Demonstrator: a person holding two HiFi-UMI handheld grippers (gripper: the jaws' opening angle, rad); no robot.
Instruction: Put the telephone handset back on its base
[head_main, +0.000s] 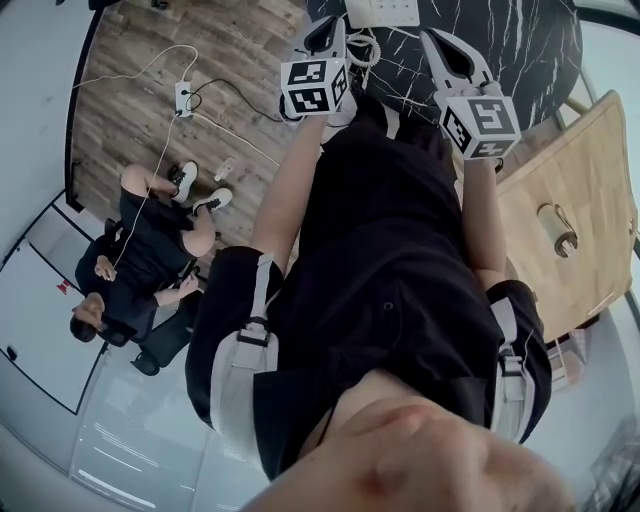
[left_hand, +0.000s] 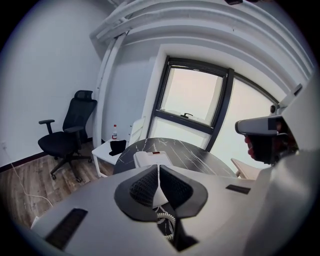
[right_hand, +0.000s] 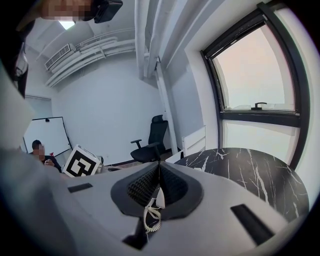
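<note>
Pale daylight is coming through the black-framed window (left_hand: 192, 97) standing right behind the round black marble bench (left_hand: 200, 157). A small white side table (left_hand: 102, 150) is standing against the bench's left edge, with a black office chair (left_hand: 67, 137) sitting beyond it on the wood-plank floor (head_main: 130, 120). A light wooden table (head_main: 580, 200) is standing just beside the bench. White walls are enclosing the room, and white pipes (right_hand: 75, 55) are running high above the bench.

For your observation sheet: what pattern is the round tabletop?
Tabletop: black with white veins; right gripper view.
</note>
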